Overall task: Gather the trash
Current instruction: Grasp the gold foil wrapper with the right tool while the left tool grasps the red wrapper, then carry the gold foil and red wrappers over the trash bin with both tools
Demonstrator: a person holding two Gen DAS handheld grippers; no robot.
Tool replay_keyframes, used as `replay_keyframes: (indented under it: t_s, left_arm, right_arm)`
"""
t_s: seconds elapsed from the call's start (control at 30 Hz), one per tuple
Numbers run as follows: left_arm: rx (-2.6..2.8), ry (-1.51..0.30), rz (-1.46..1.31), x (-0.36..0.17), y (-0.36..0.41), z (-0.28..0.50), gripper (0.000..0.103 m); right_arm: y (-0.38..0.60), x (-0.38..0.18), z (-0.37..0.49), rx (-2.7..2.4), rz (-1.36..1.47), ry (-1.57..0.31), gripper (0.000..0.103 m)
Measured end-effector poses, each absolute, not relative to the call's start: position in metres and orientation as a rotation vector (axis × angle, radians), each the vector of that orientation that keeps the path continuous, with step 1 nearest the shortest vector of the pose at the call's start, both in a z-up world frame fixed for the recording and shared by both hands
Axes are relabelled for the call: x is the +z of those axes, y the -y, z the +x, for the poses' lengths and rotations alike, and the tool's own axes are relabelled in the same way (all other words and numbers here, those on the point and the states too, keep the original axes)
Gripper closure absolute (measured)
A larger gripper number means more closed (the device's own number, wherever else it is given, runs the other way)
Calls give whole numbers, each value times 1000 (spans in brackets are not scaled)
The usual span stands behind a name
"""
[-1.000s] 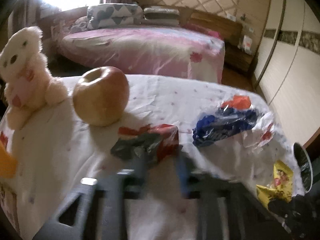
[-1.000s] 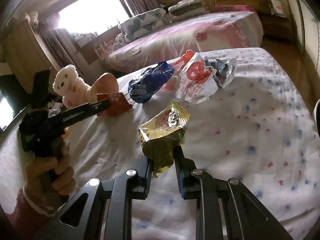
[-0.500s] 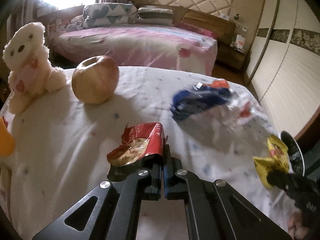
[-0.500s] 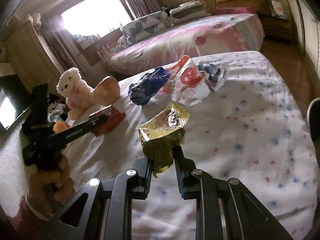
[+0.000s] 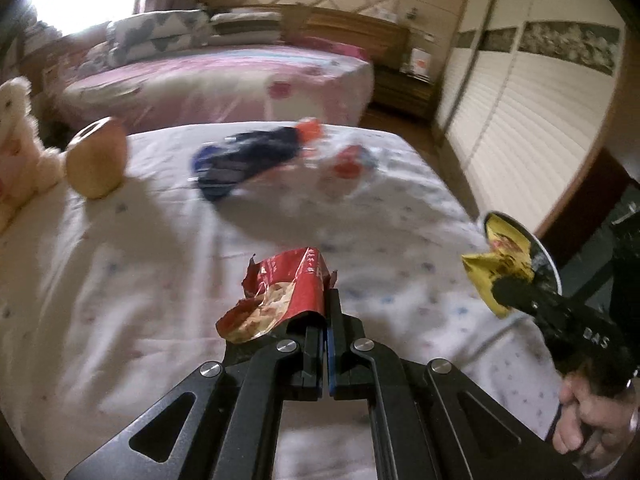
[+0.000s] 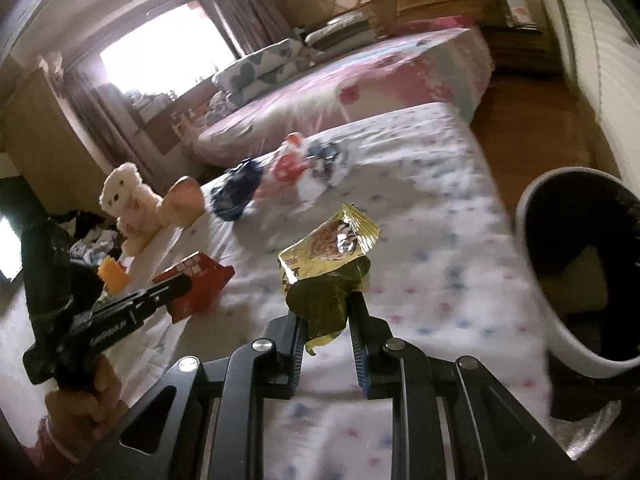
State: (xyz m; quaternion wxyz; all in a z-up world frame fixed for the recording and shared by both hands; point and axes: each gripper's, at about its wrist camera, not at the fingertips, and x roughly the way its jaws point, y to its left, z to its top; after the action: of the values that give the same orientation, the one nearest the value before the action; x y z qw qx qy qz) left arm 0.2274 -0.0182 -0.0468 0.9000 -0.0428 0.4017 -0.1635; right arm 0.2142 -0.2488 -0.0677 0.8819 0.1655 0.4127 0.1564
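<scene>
Bedroom, two beds, left gripper (image 5: 325,322) jaws pinching one red wrapper (image 5: 280,296), right gripper (image 6: 326,322) jaws pinching one gold wrapper (image 6: 324,264)

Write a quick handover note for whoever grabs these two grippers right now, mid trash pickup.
Left gripper: shut on the red wrapper, lifted off the bed cover.
Right gripper: shut on the yellow wrapper, also lifted, close to the white bin at the bed's right edge.
Done: both wrappers picked up; neither is in the bin yet.
Left: drop both in the bin, then fetch the blue bag and the white and red bag at the far end of the cover.
Probably not trash: the apple and the plush bear.
</scene>
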Motion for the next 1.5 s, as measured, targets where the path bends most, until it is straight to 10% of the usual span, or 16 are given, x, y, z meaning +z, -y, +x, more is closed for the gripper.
replay_keyframes:
  t_s: [1.5]
  left_arm:
    - [-663, -825, 84, -41, 222, 251, 103]
  right_arm:
    - [416, -72, 193, 10, 468, -835, 82]
